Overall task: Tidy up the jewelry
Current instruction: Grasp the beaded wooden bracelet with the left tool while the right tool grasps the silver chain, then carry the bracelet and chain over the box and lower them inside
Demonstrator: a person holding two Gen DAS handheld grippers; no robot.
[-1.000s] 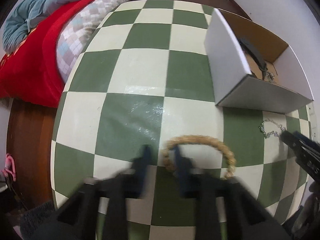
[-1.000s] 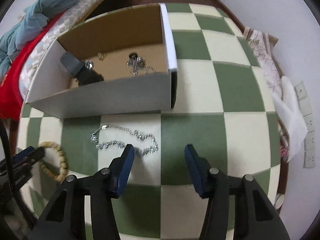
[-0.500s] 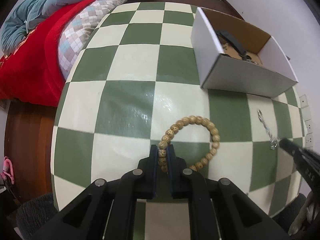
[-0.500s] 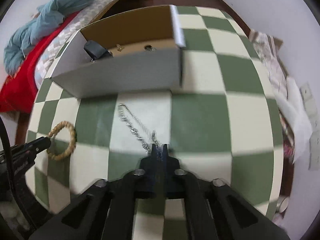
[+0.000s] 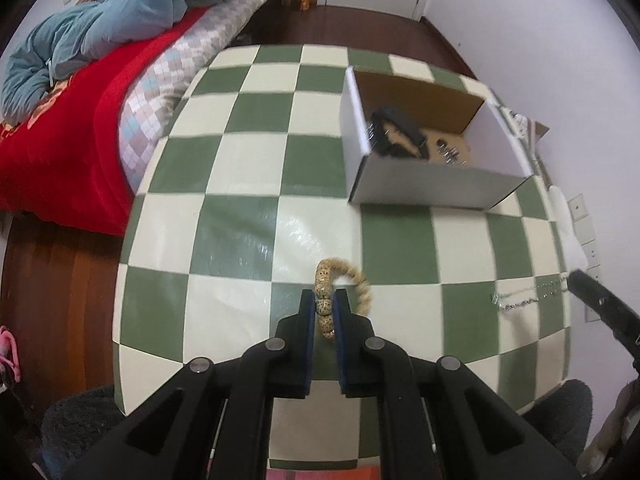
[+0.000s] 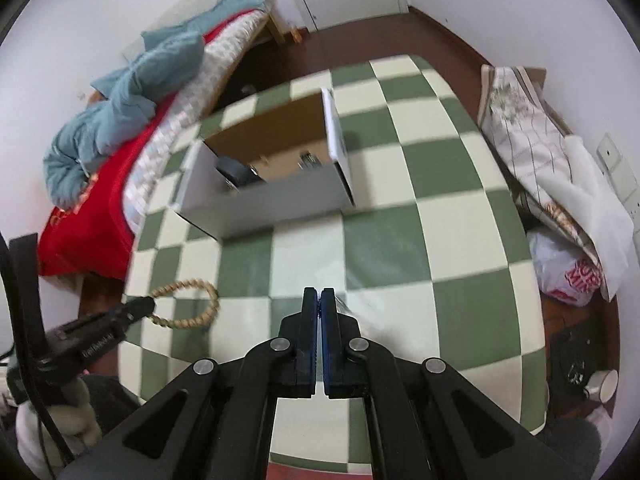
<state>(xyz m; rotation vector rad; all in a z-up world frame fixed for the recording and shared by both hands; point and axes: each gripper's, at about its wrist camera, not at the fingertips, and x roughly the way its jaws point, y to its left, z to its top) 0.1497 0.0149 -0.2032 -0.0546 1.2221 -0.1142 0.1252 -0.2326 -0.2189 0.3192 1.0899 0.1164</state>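
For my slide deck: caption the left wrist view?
Left tongs pinch a wooden bead bracelet above the checkered table, cardboard box beyond.

Soft, even indoor light fills both views, and shadows are faint. Glare streaks the checkered tabletop [image 5: 256, 236] near centre in the left view. Fisheye bending curves the squares, with black vignette at 10 and 2 o'clock. The box [image 6: 276, 196] in the right view is smeared by motion blur.

Red lettering, only partly legible, on white plastic bag [image 6: 568, 276]; small white print, unreadable, along left gripper [image 6: 140, 307].
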